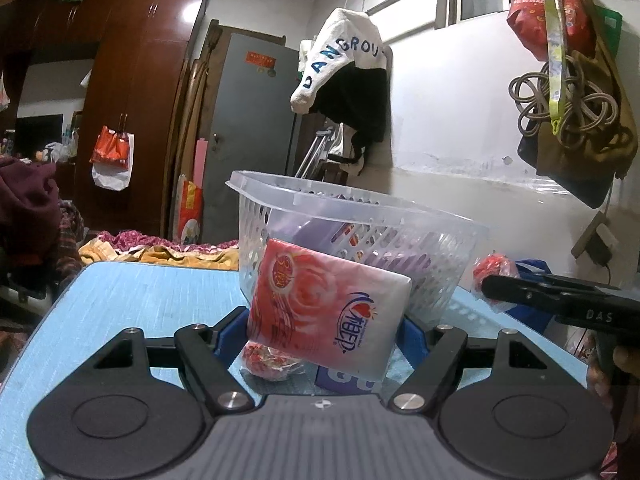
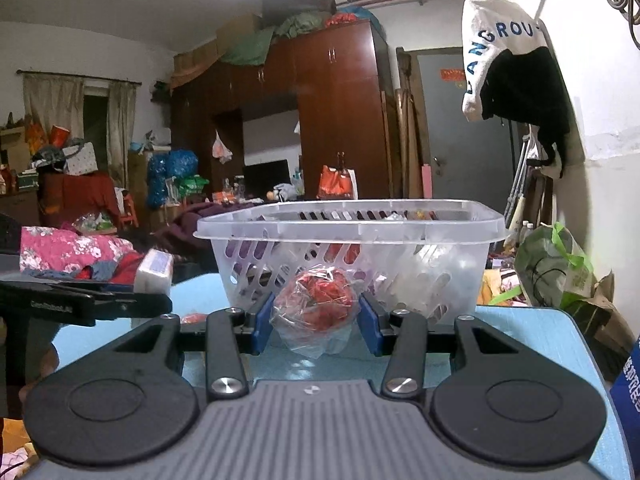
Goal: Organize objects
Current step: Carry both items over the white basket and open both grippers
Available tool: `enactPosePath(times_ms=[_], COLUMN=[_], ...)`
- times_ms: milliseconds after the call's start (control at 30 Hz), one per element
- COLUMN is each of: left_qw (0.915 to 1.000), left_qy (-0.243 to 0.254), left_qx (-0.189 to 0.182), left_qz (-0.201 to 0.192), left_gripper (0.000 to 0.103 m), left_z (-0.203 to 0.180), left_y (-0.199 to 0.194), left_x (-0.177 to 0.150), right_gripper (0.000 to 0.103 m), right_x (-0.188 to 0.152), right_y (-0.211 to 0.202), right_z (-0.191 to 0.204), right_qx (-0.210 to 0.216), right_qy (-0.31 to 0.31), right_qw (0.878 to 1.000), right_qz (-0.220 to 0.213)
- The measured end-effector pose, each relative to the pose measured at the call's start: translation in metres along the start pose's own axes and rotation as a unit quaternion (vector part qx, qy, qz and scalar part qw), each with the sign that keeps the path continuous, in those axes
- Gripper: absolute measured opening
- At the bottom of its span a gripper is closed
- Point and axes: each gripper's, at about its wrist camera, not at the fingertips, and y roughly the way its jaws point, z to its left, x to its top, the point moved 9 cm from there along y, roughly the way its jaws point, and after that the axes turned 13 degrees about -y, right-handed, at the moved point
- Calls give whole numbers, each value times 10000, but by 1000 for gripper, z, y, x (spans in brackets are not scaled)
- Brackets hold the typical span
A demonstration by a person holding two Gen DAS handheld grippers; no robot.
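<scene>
- The step in hand looks like carrying two items over the rim of the clear plastic basket (image 2: 352,224) and letting them go inside; both claws are near its wall but still below the rim.
- To do it well, I would lift each item clear above the rim before moving forward, so that neither knocks the light basket along the blue worktop (image 1: 132,292).
- One claw at a time seems wise: the two are close together and could collide over the opening.
- The tissue pack (image 1: 328,316) sits tilted, so it may slip. Release it low inside the basket and don't drop it from high up.
- The left claw (image 1: 324,332) is fairly wide, its blue pads clamped on either side of the tissue pack, held above the worktop just in front of the basket.
- The right claw (image 2: 316,316) is narrower, its pads pressing a crinkly clear bag of red sweets (image 2: 316,300), right before the basket wall.
- Another small bag of red sweets (image 1: 268,364) lies on the worktop beneath the left claw, waiting to be sorted.
</scene>
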Motion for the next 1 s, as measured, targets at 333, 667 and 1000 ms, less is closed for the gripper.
enactPosePath(times_ms=[333, 667, 1000], left_qw=[10000, 9999, 9963], left_qy=[39, 84, -15], left_qx=[-28, -43, -744], left_qz=[-19, -79, -426], left_gripper=[79, 79, 79], left_z=[-2, -2, -47], left_y=[-1, -3, -15], left_x=[-1, 0, 43], right_gripper=[48, 48, 48], right_x=[0, -1, 43], right_y=[0, -4, -32], right_z=[-1, 3, 12], right_qx=[26, 0, -27], right_qy=[-7, -44, -173], right_qw=[10000, 9999, 9971], right_qz=[-49, -132, -746])
